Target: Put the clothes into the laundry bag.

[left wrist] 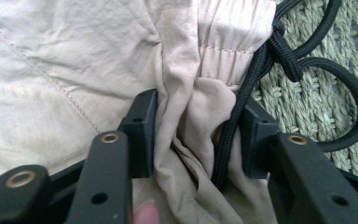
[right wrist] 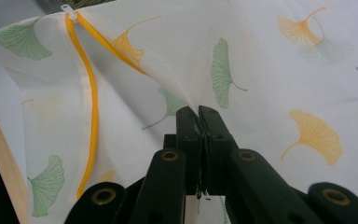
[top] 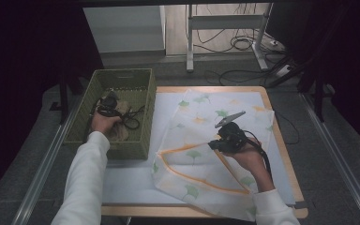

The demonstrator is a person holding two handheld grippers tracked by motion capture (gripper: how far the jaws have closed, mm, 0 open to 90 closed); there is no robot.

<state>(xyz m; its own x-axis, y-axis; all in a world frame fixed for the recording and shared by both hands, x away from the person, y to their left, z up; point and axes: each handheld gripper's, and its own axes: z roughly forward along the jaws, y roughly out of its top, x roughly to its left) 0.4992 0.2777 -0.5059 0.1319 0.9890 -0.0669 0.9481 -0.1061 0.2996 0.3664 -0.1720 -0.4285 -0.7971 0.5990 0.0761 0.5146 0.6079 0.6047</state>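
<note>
A: Where are your two hands at this moment?

B: Your left gripper (top: pixel 108 104) is down inside the green woven basket (top: pixel 143 79), which stands at the left edge of the table (top: pixel 281 140). Your right gripper (top: pixel 218 143) is over the middle of the table, on the white bag (top: pixel 201 117) with green and orange leaves printed on it.

A: What does the left one hold?

B: In the left gripper view, the jaws stand at a middle width around a bunch of beige cloth (left wrist: pixel 74 60) and a black cord (left wrist: pixel 242 98). The cloth fills the space between them and the pads touch its folds on both sides. The cord passes just beside one pad and is tied in a knot over the basket's woven floor.

A: And the right one?

B: Its jaws are closed tight on a pinch of the bag's thin fabric, and the fabric rises to a peak there. An orange zipper (right wrist: pixel 91 107) runs along the bag's open edge, to the left in the right gripper view.

A: What about the table and the room?

B: The table has a pale wooden rim and a white top. The bag covers much of its right half. The floor around is grey. Behind the table stands a metal frame (top: pixel 225 21), with black cables (top: pixel 241 44) lying on the floor near it. The sides of the room are dark.
</note>
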